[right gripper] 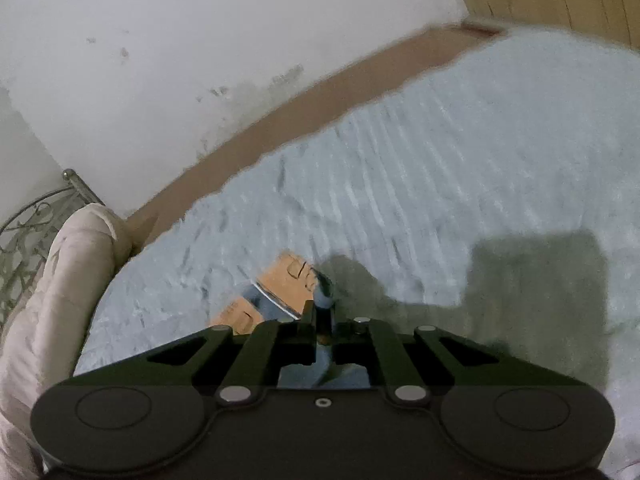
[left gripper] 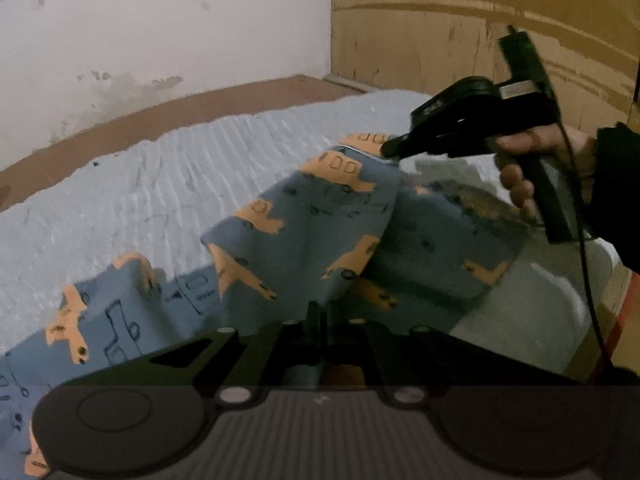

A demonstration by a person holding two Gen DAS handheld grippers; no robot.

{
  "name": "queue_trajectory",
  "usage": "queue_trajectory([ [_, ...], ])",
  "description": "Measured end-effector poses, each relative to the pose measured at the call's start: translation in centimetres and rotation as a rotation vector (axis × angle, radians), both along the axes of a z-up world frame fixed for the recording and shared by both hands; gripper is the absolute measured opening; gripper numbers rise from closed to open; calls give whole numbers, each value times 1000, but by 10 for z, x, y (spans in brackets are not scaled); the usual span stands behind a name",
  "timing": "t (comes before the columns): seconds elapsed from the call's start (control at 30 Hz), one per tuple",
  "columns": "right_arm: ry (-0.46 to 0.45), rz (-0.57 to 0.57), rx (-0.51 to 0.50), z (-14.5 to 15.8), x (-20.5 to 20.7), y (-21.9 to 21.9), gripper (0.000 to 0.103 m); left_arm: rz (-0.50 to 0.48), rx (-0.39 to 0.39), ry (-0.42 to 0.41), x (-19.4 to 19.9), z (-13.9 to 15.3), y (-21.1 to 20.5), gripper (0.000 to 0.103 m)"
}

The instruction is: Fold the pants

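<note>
Tools both pinched tight on the pants (left gripper: 304, 216): left tool (left gripper: 318, 312), right tool (right gripper: 322, 312).

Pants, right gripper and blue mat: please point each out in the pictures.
pants (left gripper: 304, 236): left wrist view, middle of the printed blue cloth.
right gripper (left gripper: 390, 148): left wrist view, at its fingers' tips.
blue mat (right gripper: 400, 168): right wrist view, bare ribbed surface.

You work on a bed (left gripper: 120, 200) covered with a pale ribbed blanket (right gripper: 440, 152); the blue patterned pants (left gripper: 304, 224) lie rumpled on it.
</note>
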State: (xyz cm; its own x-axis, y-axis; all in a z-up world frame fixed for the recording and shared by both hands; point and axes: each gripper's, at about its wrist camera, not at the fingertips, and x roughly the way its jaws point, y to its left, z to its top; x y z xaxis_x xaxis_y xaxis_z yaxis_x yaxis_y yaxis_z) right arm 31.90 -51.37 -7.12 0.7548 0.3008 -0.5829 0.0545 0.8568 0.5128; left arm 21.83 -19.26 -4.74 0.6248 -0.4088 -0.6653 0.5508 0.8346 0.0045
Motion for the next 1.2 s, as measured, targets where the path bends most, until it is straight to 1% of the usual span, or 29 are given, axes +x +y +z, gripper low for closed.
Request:
queue_trajectory([
  [0.13,-89,-7,-65,39,-14,-5,4,-15,-35,-47,-7,18,1,1],
  [0.2,-130,-23,-93,57,-36,-12,4,-43,-46,-66,-13,24,-1,1],
  [0.3,-155,-59,-113,67,-74,-26,4,-89,-39,-69,-21,24,-6,1],
  [0.37,-140,-80,-137,60,-94,-33,4,-116,-12,-68,-24,17,-12,1],
  [0.43,-97,-102,-159,46,-112,-40,4,-134,20,-62,-28,6,-18,1],
  [0.53,-34,-135,-126,17,-128,-48,4,-151,52,-41,-32,-8,-22,1],
  [0.63,-11,-161,-90,-2,-139,-49,4,-159,68,-43,-35,-11,-23,1],
  [0.73,-35,-185,-68,-2,-150,-47,4,-163,66,-68,-35,-5,-21,1],
  [0.8,-55,-190,-84,3,-158,-46,4,-170,80,-69,-35,-6,-21,1],
  [0.9,-24,-181,-130,-3,-156,-42,4,-171,97,-36,-30,-18,-25,1],
  [0.97,5,-185,-146,-11,-151,-43,4,-168,91,-29,-30,-21,-24,1],
  [1.03,11,-195,-137,-13,-151,-44,4,-165,72,-23,-30,-21,-22,2],
  [1.1,5,-196,-141,-10,-154,-45,5,-163,41,-1,-27,-21,-17,7],
  [1.17,21,-177,-175,-10,-151,-41,11,-153,16,33,-24,-21,-14,14],
  [1.2,40,-164,-198,-12,-149,-38,19,-140,3,43,-23,-20,-13,32],
])
